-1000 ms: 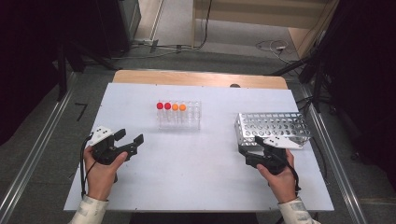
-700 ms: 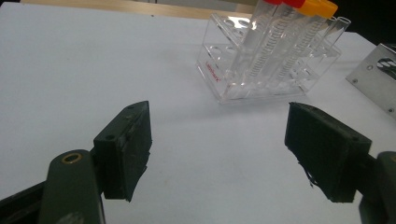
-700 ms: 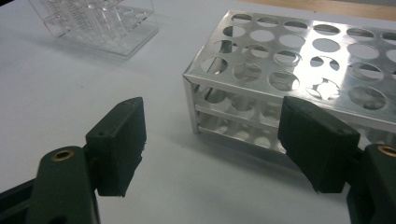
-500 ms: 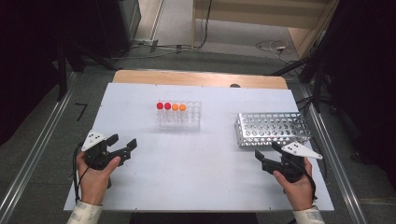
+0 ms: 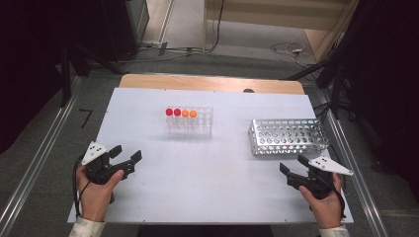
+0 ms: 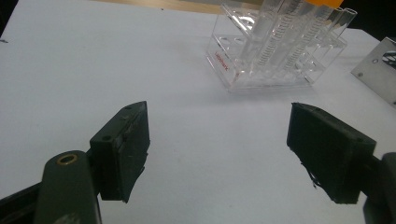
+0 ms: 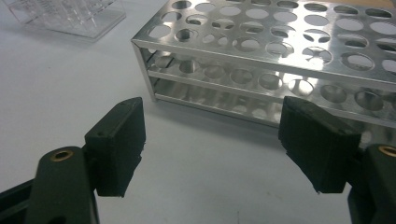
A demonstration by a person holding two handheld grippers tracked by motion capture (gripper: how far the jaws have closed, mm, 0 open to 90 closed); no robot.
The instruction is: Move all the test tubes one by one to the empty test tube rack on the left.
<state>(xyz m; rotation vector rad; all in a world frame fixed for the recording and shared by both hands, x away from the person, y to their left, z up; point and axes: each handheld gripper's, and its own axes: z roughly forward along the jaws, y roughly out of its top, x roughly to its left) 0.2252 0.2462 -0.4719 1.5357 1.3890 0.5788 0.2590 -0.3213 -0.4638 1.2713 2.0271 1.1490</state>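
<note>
Both hand-held grippers (image 5: 126,159) (image 5: 291,170) nearer table edge (image 5: 207,221)

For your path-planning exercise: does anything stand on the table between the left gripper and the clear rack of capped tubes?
Nothing visible does. Bare white table lies between the open left gripper and the clear rack.

Ahead of the black left tongs (image 5: 123,159), a clear plastic rack (image 5: 190,123) is seen, its tubes capped in red (image 5: 173,112) and orange (image 5: 189,113). Just beyond the black right tongs (image 5: 292,168), a shiny silver metal rack (image 5: 289,136) patterned with round holes is shown. Both are set on a plain white desk (image 5: 207,182) edged in light wood.
</note>
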